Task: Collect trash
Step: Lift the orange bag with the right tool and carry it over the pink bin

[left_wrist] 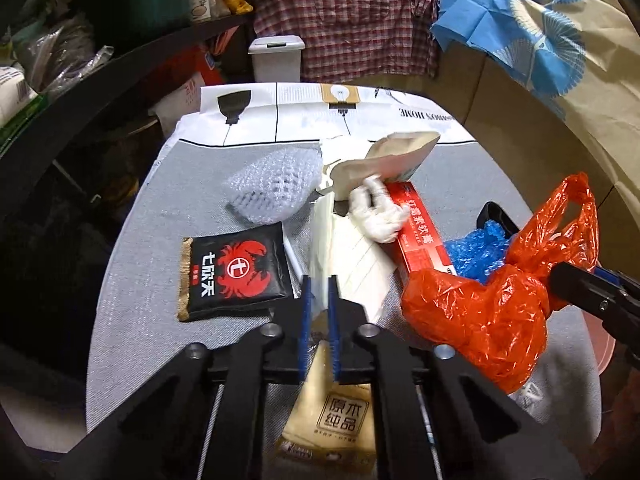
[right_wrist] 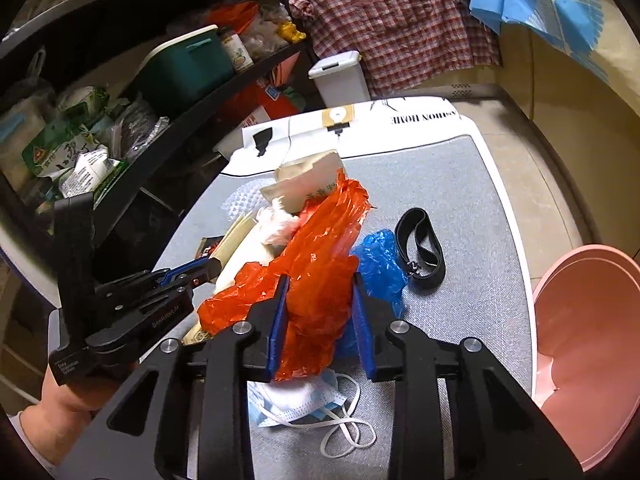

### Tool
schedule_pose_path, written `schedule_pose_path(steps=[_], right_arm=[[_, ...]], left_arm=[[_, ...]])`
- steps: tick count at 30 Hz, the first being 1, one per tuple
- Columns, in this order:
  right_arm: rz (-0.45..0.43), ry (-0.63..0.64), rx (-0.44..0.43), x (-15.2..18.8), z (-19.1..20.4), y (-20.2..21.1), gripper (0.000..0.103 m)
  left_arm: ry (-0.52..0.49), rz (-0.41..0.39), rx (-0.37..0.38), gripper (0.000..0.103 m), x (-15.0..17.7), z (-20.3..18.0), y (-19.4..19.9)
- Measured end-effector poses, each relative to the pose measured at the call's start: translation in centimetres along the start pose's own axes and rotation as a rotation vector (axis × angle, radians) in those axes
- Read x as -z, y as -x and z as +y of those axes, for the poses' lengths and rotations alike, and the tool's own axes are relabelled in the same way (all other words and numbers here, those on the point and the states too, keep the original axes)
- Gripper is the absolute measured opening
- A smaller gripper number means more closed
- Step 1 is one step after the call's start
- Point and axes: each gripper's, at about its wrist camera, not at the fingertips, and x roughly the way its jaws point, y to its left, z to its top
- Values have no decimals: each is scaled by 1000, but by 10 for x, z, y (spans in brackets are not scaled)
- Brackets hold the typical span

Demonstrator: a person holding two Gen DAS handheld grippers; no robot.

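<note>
Our left gripper point(left_wrist: 319, 280) is clenched nearly shut on the thin clear edge of a beige tissue pack point(left_wrist: 332, 420) that hangs below it, while our right gripper point(right_wrist: 320, 280) stands partly closed around the crumpled orange plastic bag point(right_wrist: 316, 264), the film filling the gap and touching the blue pads point(right_wrist: 280, 320), so we judge it grasped. To do this step well, we should keep both pinches firm, since slick film slips easily, and lift straight up before swinging anything sideways, because the orange bag lies against a blue plastic bag point(right_wrist: 376, 264) and over a face mask point(right_wrist: 296, 404), and either could be dragged along. Outward from the tongs, the rest of the trash lies in a heap on the grey table mat point(left_wrist: 132, 312): a red box point(left_wrist: 420, 232), a white glove point(left_wrist: 376, 212), a brown paper bag point(left_wrist: 384, 160), white foam netting point(left_wrist: 272, 184), a black crab-print packet point(left_wrist: 236, 272), and a black strap point(right_wrist: 420, 248) lying just beside the blue bag. A pink bin point(right_wrist: 592, 344) stands off the table's right edge, near the right gripper, and looks the likely place to carry each piece; the right hand's load should go first.
</note>
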Motion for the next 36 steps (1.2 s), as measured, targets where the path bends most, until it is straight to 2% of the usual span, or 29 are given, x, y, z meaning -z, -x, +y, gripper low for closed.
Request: schedule_pose_path(steps=[18,27,36], right_arm=[[-98,22,-6,-3,1,66,29],[-147,54,58,-17,0,110,29],[-208,46,156,-33,-32,163,29]], left_arm=[[25,-86,28,2,2,11,63],[16,-131,86,2,1,-8,92],[-3,-161,177,2,-5,-46,112]])
